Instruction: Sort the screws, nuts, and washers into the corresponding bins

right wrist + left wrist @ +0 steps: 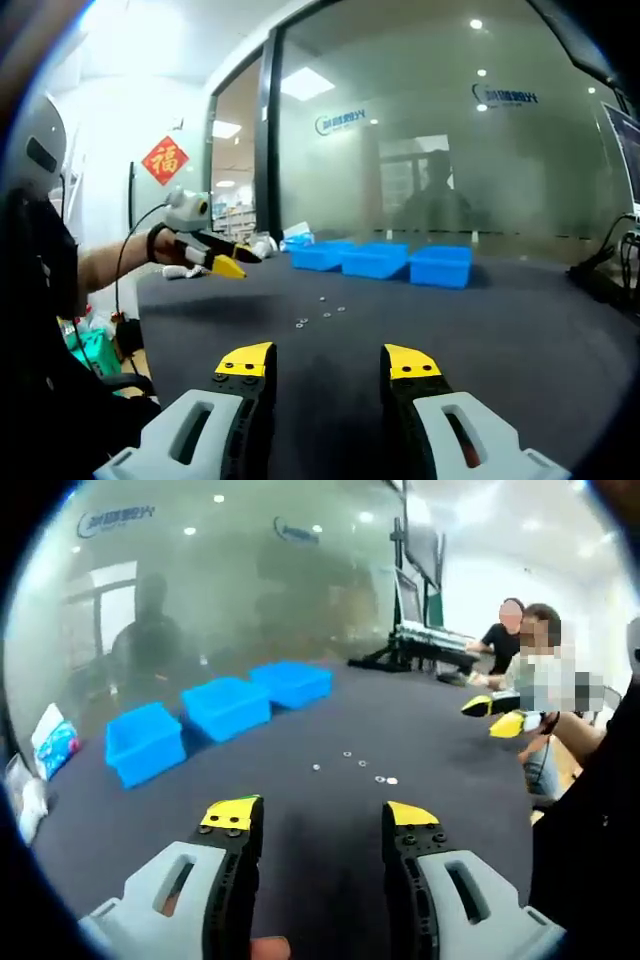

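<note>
While both tools are held above the dark counter (pixel 420 730), the left hand-held gripper (pixel 322 820) shows its two yellow-tipped jaws spread apart with nothing between them. Ahead of those jaws, well apart from them, a small scatter of screws, nuts and washers (pixel 355 765) lies loose on the counter; the pieces are too small to tell one kind from another. Beyond the scatter and to its left in the left gripper view stand three blue bins in a slanting row: the nearest bin (pixel 145 743), the middle bin (pixel 226 706) and the farthest bin (pixel 292 682), each close beside the next.

The right hand-held gripper (pixel 328 362) likewise has its jaws parted and holds nothing. In the right gripper view the same scatter lies ahead of the jaws and slightly to their left, about midway between them and the row of bins. The left hand-held gripper enters this view from the left, carried in the person's hand (pixel 165 245), its yellow tips pointing over the counter's edge.

A glass wall (pixel 430 140) behind the bins bears blue logos whose lettering cannot be read. A red diamond-shaped sign (pixel 165 160) with a gold Chinese character hangs on the white wall at the left. Two seated people (pixel 520 650) are at the counter's far end in the left gripper view.
</note>
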`<state>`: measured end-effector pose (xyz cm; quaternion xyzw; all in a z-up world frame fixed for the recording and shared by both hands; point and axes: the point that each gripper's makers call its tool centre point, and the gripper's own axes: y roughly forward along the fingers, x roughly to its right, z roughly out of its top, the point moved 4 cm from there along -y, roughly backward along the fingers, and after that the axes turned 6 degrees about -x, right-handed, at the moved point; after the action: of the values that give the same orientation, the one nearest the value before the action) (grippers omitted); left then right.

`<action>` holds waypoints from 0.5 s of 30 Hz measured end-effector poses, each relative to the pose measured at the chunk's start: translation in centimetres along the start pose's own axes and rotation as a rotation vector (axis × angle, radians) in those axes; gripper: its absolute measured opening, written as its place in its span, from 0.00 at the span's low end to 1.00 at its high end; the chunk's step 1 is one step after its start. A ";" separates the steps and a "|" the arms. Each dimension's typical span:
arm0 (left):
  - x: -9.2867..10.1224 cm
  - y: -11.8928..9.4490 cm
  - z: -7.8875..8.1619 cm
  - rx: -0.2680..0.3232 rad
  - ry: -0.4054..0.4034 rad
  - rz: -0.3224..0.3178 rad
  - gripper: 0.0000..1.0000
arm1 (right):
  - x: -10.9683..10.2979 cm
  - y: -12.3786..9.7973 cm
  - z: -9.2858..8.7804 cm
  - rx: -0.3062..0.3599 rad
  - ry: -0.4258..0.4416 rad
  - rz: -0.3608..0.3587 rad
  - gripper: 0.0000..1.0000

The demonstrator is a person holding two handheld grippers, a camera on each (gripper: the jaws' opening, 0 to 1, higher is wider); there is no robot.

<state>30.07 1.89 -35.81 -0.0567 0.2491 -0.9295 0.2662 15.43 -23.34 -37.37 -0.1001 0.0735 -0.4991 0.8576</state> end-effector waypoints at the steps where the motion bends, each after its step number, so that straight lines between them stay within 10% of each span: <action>1: -0.2 0.9 0.4 -0.011 0.006 -0.007 0.47 | 0.0 0.0 0.0 -0.001 0.000 0.000 0.38; 15: 0.3 6.7 2.1 -0.130 0.045 -0.098 0.45 | 0.3 0.2 -0.5 -0.005 0.010 0.003 0.38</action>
<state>33.38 -4.11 -37.25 -0.0649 0.3115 -0.9244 0.2103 15.61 -23.52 -37.92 -0.0995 0.0793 -0.4980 0.8578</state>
